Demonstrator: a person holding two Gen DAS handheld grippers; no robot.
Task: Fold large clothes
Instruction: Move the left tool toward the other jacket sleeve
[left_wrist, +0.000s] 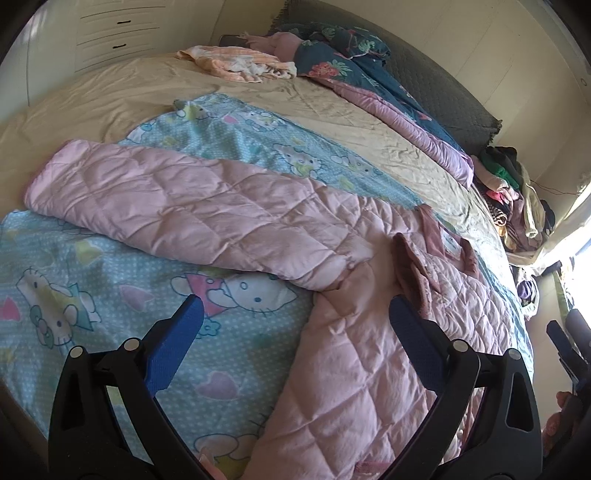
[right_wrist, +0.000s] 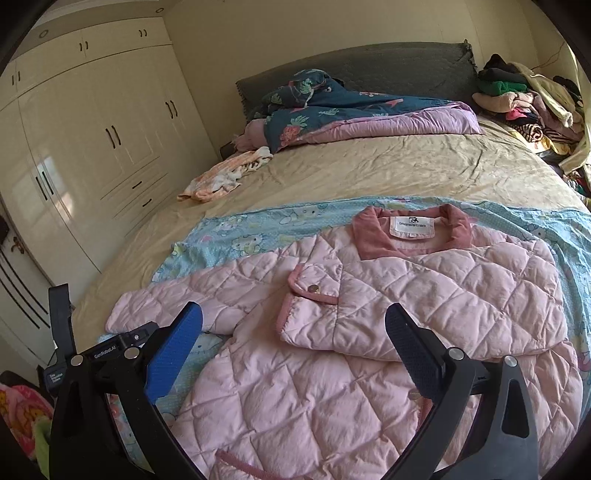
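On the bed, the pink quilted jacket (right_wrist: 369, 332) lay flat with one sleeve (right_wrist: 424, 306) folded in. Both claws, left gripper (left_wrist: 295, 332) and right gripper (right_wrist: 293, 332), were wide open and empty, ready for the other sleeve (left_wrist: 177, 210).

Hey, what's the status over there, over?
Both hand-held grippers, left and right, open, empty. Pink quilted jacket flat on bed, one sleeve folded across. Nothing blocking.

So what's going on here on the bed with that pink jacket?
A person with a gripper in each hand is folding a pink quilted jacket laid on a blue cartoon-print sheet on the bed. One sleeve is already folded across the chest; the other sleeve lies stretched out sideways. The left gripper and right gripper hover above it, jaws open, holding nothing.
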